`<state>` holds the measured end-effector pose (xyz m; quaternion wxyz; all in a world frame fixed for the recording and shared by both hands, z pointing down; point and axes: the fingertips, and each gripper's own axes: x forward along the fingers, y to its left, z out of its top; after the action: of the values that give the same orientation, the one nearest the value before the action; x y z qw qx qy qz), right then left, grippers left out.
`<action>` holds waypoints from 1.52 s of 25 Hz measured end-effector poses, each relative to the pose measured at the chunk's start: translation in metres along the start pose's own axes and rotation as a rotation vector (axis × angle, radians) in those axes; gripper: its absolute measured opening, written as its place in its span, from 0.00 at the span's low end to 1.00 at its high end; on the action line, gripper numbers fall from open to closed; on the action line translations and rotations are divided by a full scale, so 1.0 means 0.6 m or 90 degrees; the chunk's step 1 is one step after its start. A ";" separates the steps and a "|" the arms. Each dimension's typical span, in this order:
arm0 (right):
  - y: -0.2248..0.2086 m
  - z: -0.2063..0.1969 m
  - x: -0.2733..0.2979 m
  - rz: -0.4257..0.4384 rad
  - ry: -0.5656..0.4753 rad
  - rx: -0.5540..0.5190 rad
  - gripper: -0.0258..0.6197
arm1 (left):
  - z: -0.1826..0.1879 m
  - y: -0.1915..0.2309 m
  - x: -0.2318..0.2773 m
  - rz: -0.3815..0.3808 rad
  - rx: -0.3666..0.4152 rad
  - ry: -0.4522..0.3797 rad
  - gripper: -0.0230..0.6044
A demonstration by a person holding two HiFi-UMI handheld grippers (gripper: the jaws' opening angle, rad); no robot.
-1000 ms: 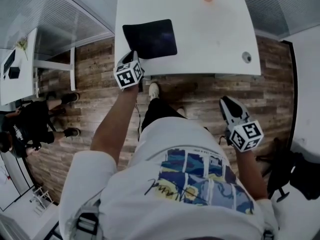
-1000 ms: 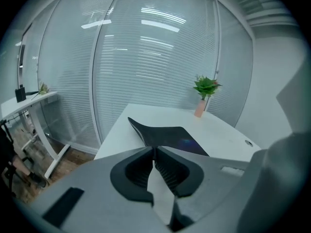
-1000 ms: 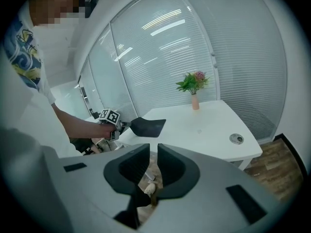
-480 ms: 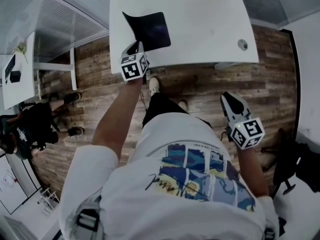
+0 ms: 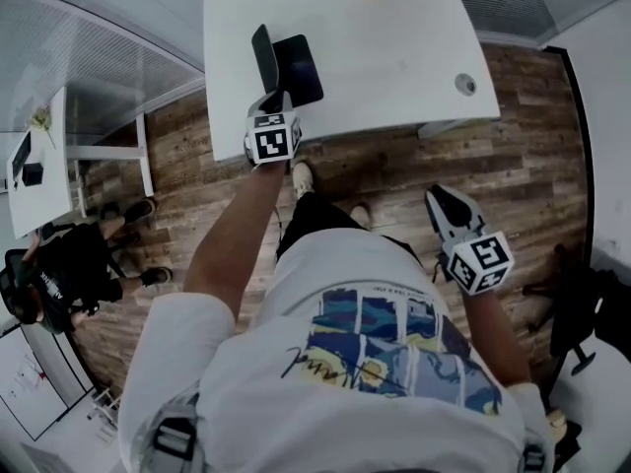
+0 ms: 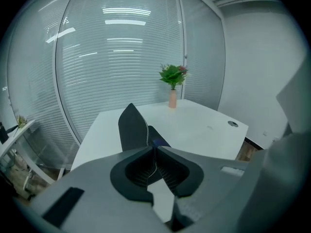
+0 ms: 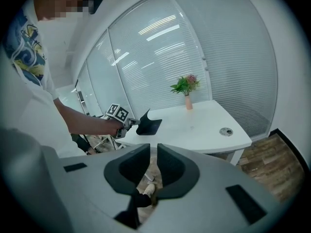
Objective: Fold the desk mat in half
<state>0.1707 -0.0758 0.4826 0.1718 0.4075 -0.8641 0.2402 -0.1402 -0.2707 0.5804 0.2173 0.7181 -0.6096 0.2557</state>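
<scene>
A dark desk mat (image 5: 296, 67) lies at the near left of the white desk (image 5: 394, 47). Its left part stands up as a flap (image 5: 262, 55). My left gripper (image 5: 270, 101) is shut on the mat's near edge, just over the desk's front rim. In the left gripper view the jaws pinch that edge (image 6: 154, 148), and the mat (image 6: 132, 127) rises steeply beyond them. My right gripper (image 5: 441, 198) hangs low over the wooden floor, right of the person's body and away from the desk. A narrow gap shows between its jaws (image 7: 153, 161), with nothing in it.
A potted plant (image 6: 172, 76) stands at the desk's far edge, and a round cable hole (image 5: 463, 84) is at its right. Another person (image 5: 59, 274) sits at the left beside a second white desk (image 5: 39, 166). A dark chair (image 5: 592, 313) stands at the right.
The mat lay flat a second ago. My left gripper has lifted its left edge and carried it to the right, so that part now stands upright. The right gripper has hardly moved.
</scene>
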 end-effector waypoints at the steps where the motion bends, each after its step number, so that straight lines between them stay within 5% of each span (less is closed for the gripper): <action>1: 0.000 0.000 0.000 -0.001 -0.001 0.001 0.11 | 0.002 -0.005 0.004 -0.002 0.005 0.002 0.08; 27: -0.021 -0.013 0.012 -0.046 -0.004 0.041 0.10 | -0.026 -0.112 0.118 -0.045 0.091 0.080 0.09; 38: -0.030 -0.022 0.007 -0.061 0.000 0.056 0.10 | -0.056 -0.133 0.140 -0.073 0.082 0.113 0.12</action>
<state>0.1837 -0.0807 0.5006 0.1648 0.4557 -0.8323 0.2692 -0.0540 -0.3011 0.6594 0.2377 0.7389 -0.5283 0.3441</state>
